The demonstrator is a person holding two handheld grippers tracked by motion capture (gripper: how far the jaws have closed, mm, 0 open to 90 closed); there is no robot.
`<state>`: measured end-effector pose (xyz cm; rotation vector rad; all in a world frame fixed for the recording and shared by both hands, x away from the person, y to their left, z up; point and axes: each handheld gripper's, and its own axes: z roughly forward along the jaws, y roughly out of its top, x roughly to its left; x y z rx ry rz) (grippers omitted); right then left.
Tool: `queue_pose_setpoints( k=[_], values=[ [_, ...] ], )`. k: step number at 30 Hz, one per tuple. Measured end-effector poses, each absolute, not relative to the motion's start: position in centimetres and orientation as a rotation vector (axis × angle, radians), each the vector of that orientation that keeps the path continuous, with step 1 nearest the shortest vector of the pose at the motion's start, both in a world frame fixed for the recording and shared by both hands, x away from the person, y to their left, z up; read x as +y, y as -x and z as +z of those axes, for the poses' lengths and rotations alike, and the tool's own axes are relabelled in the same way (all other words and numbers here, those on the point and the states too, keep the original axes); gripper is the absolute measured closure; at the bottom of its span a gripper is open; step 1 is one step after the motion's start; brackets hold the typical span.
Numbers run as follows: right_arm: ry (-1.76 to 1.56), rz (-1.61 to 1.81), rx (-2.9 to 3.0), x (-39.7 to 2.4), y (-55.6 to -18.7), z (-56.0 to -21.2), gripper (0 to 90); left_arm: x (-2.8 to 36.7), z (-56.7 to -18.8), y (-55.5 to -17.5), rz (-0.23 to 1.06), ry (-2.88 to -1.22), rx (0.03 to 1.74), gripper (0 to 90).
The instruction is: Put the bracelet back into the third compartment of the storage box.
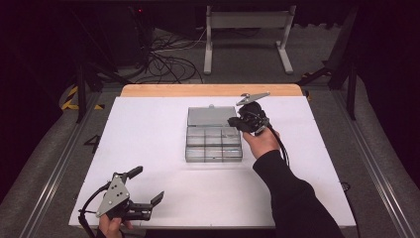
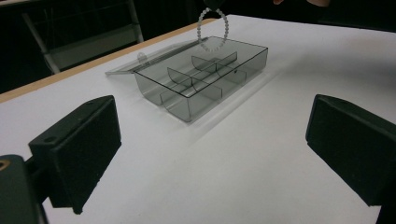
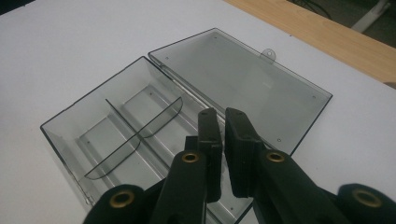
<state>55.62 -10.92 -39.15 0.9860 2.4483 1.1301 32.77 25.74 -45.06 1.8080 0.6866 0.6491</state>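
Observation:
A smoke-grey clear box point(image 1: 214, 148) with several compartments lies open mid-table, its lid point(image 1: 210, 115) folded flat behind it. My right gripper point(image 1: 236, 122) hovers over the box's far right corner. In the right gripper view its jaws point(image 3: 220, 114) stand closed together above the box point(image 3: 116, 130) and lid point(image 3: 243, 88). In the left gripper view a ring of white beads, a bracelet point(image 2: 211, 48), hangs from that gripper over the far compartments of the box point(image 2: 201, 88). My left gripper point(image 1: 148, 184) rests open at the table's near left, nothing between its pads point(image 2: 212, 154).
The white table top point(image 1: 148, 129) has a wooden strip point(image 1: 208, 89) along its far edge. Behind it on the floor are a white frame stand point(image 1: 247, 29) and loose cables point(image 1: 168, 54). Metal rails run along both sides.

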Motion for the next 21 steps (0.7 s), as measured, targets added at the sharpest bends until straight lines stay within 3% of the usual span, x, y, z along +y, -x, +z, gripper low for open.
queue_pose_setpoints(
  k=[21],
  values=[
    [-1.087, 1.121, 2.475, -10.4, -56.4, -41.5, 86.1, 25.7, -45.0, -32.8, 0.652, -1.809, 0.682, 3.9]
  ],
)
